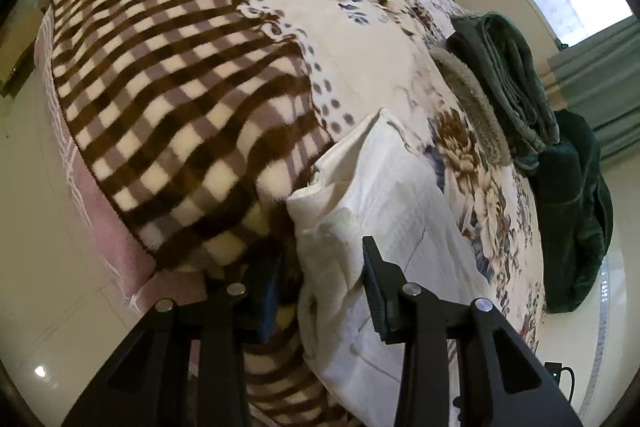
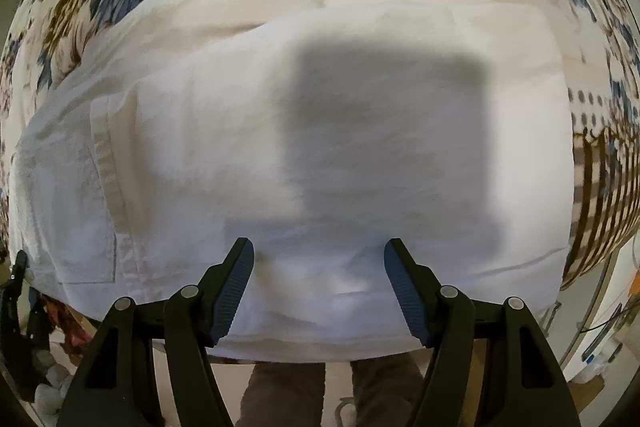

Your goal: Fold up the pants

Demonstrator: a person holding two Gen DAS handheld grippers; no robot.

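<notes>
The white pants (image 1: 380,195) lie folded into a thick pad on the floral bedspread (image 1: 360,39), their near left edge rumpled. My left gripper (image 1: 322,247) hovers at that edge, angled down. Its jaws are partly apart, the right finger (image 1: 374,279) lies over the cloth, and a dark gap shows beside the left finger. In the right wrist view the pants (image 2: 200,147) fill the picture, with a pocket (image 2: 68,207) at the left. My right gripper (image 2: 320,241) points straight down over their near edge, open, nothing between its fingers.
A brown checked blanket (image 1: 168,75) covers the left of the bed. Dark green clothes (image 1: 508,75) are piled at the right edge, and another dark green garment (image 1: 572,219) hangs over it. Pale floor (image 1: 36,227) lies left. A person's legs (image 2: 288,395) stand against the near edge.
</notes>
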